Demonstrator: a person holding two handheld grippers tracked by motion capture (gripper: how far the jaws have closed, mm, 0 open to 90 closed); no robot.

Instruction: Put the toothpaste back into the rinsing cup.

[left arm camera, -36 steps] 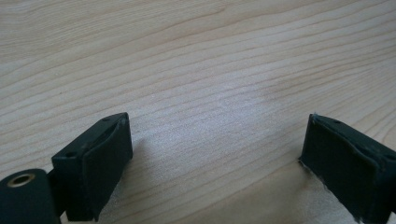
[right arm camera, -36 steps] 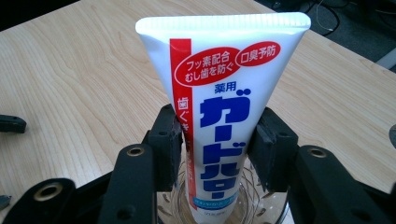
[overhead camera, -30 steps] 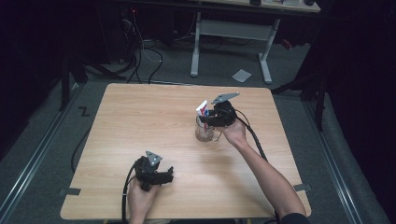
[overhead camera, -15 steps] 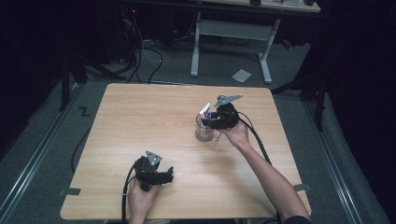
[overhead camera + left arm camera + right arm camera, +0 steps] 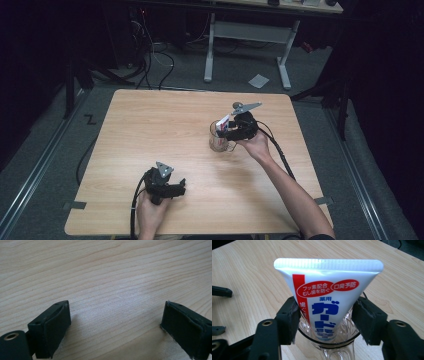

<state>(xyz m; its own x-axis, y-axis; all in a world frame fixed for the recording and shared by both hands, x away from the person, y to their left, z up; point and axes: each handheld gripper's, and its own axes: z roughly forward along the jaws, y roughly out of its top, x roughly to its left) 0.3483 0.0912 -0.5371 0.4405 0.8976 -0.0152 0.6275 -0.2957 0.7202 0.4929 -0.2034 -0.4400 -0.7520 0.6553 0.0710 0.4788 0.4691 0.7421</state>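
The table [image 5: 165,130] has a light wood-grain top with rounded corners and stands on a grey floor [image 5: 60,150]. One thing stands directly on it: a clear glass mug [image 5: 219,142], upright, right of the table's centre and somewhat toward the far edge. The mug's handle faces the near side. A white toothpaste tube [image 5: 328,292] with red and blue print stands in the mug, crimped end up, leaning against the rim. Left of the mug and on toward the near edge the wood is bare. Strips of tape [image 5: 75,205] mark the floor at the table's near corners.
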